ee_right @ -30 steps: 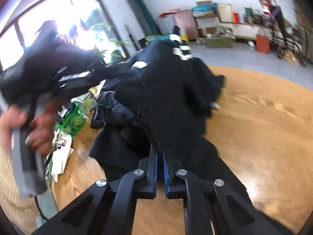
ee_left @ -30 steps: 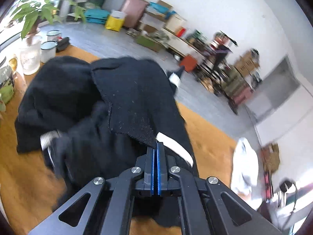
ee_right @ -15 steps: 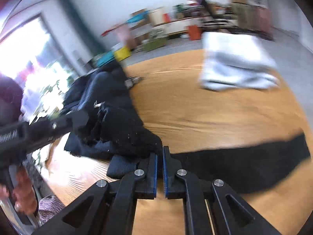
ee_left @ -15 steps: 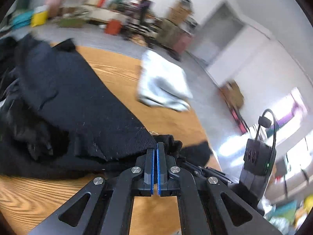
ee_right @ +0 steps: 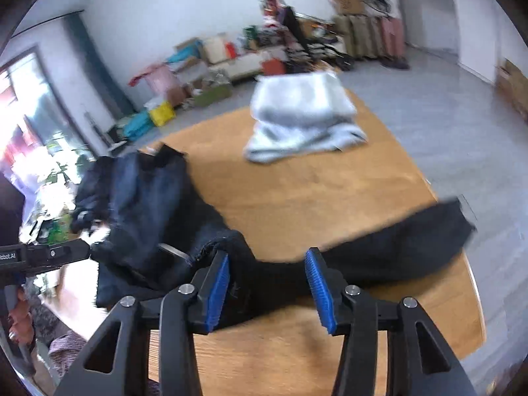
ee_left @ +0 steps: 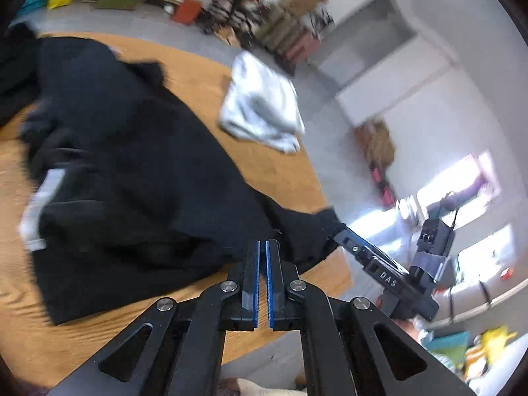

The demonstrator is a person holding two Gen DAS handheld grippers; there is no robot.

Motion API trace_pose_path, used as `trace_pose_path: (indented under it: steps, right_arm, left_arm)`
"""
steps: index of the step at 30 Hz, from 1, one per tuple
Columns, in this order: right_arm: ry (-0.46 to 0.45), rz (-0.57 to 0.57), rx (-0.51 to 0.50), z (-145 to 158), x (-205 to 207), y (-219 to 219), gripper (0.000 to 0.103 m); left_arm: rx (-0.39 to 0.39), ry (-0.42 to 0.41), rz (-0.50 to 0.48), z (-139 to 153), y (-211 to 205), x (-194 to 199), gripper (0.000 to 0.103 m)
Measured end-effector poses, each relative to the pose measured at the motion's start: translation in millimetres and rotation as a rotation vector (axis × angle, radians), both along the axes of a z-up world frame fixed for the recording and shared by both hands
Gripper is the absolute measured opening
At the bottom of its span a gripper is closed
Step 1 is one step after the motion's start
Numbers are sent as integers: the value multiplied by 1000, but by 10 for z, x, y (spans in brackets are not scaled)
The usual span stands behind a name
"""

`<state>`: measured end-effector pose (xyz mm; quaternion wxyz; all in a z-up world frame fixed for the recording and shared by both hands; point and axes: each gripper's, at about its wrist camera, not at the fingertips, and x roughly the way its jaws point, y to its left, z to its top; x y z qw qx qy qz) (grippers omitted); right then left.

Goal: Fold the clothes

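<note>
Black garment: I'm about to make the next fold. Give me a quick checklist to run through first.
1. Right claw open: ok. Its jaws stand wide apart over the black garment.
2. Left claw gripping cloth: cannot tell. Its jaws are shut at the garment's edge, but no cloth shows between them.
3. Garment lying flat: not ok. It is bunched on one side, with one long strip stretched out sideways.
4. Garment fully on the table: not ok. The strip's end reaches the table's edge.
5. Folded grey pile out of the way: ok. It sits apart at the far end.
</note>
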<state>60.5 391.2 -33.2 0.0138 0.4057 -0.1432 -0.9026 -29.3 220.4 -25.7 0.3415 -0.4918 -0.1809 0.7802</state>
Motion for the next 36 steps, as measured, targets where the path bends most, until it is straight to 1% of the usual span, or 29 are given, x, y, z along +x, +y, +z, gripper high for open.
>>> trace_pose_path:
  steps: [1, 2, 4, 5, 6, 7, 9, 10, 13, 15, 19, 22, 24, 25, 26, 27, 28, 29, 30, 31, 33, 36]
  right_arm:
    - [11, 25, 12, 66, -26, -68, 54]
    - [21, 50, 23, 133, -53, -136, 58]
    - [43, 100, 47, 265, -106, -272, 62]
    - [53, 125, 59, 332, -132, -340, 65]
    - [65, 149, 70, 395, -157, -406, 69]
    - [79, 164, 75, 442, -176, -453, 75]
    - [108, 194, 87, 534, -214, -547, 79]
    - [123, 210, 93, 580, -233, -594, 82]
    - [164, 253, 112, 711, -293, -731, 84]
    - [159, 253, 138, 672, -384, -775, 85]
    - [67, 296, 120, 289, -673, -934, 85]
    - [-27, 324, 102, -169, -880, -1030, 85]
    - [-93, 320, 102, -421, -975, -1041, 84]
    - [-117, 312, 98, -519, -1008, -1019, 84]
    - [-130, 298, 91, -598, -1039, -986, 84]
    - [-144, 284, 84, -677, -1069, -953, 84]
    - [-157, 270, 75, -751, -1099, -917, 84]
    - [-162, 256, 56, -794, -1121, -867, 84]
    - [-169, 242, 35, -836, -1142, -817, 84]
    - [-175, 233, 10, -875, -1162, -776, 85]
    - [-184, 223, -13, -932, -1192, -745, 86]
    - [-193, 222, 10, -977, -1222, -801, 90]
  left_arm:
    - [-19, 6, 31, 11, -131, -2, 11]
    - [-49, 12, 63, 11, -238, -8, 17]
    - [-108, 24, 126, 11, -452, -18, 58]
    - [-138, 30, 157, 11, -558, -24, 63]
    - [-168, 36, 188, 11, -665, -29, 64]
    - [-198, 42, 220, 11, -772, -34, 64]
    - [-257, 54, 282, 11, -985, -45, 64]
    - [-282, 64, 273, -17, -942, -55, 64]
    - [-354, 96, 211, -125, -695, -89, 64]
    - [-411, 125, 174, -221, -500, -107, 64]
    - [-529, 185, 100, -417, -105, -144, 64]
    - [-616, 230, 45, -565, 191, -171, 64]
    - [-674, 260, 7, -663, 388, -189, 64]
    - [-668, 248, 11, -714, 379, -236, 63]
    - [-653, 228, 21, -764, 340, -293, 55]
    - [-638, 208, 32, -815, 301, -350, 36]
    - [-622, 188, 42, -865, 263, -407, 25]
    - [-607, 168, 52, -916, 224, -464, 17]
    - [-592, 148, 62, -967, 186, -520, 14]
    - [-527, 121, 78, -954, 75, -566, 12]
    - [-419, 92, 109, -869, -130, -610, 11]
    - [-390, 126, 233, -628, -520, -702, 9]
